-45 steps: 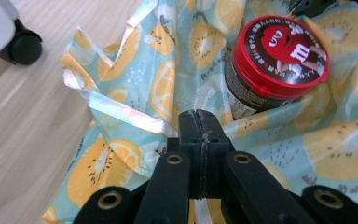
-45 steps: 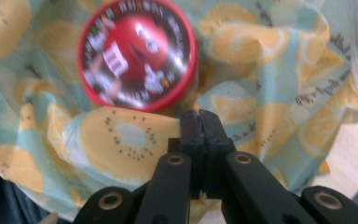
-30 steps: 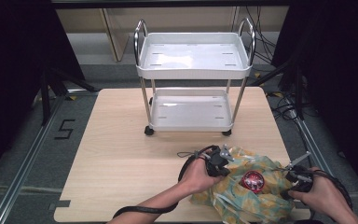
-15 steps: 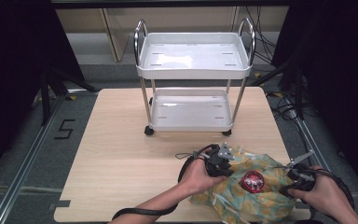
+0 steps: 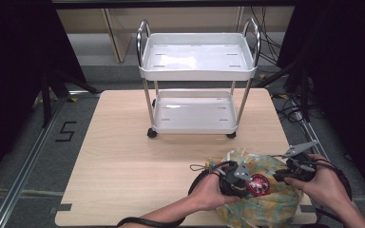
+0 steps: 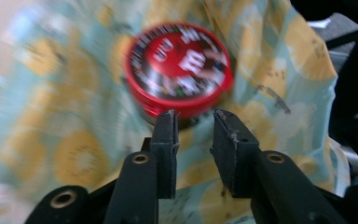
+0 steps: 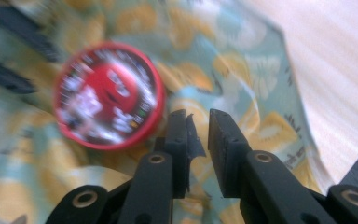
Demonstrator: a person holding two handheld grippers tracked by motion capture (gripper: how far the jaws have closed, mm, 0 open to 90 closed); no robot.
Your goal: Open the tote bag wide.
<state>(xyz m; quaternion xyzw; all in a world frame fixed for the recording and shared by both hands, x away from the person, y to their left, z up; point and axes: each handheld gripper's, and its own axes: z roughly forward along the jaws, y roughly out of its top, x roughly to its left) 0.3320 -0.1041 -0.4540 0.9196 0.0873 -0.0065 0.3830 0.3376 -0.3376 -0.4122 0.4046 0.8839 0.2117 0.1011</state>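
A round red tin (image 5: 258, 184) (image 6: 179, 70) (image 7: 108, 95) lies on a crumpled yellow-and-teal patterned cloth (image 5: 266, 206) (image 6: 65, 140) (image 7: 223, 56) at the table's near right corner. My left gripper (image 5: 245, 184) (image 6: 194, 116) is at the tin's left side, its tips just short of the rim. Its jaws have just been opening and stand open, with nothing between them. My right gripper (image 5: 279, 176) (image 7: 196, 115) hovers over the cloth to the right of the tin. Its jaws have also just been opening and stand slightly open, with nothing held.
A white two-shelf cart (image 5: 197, 71) on castors stands at the back of the wooden table (image 5: 123, 156), both shelves bare. Dark curtains and cables flank the table. The cloth hangs slightly past the table's near right edge.
My left hand has slid nearer and to the right, up against the tin. My right hand has lifted a little off the cloth.
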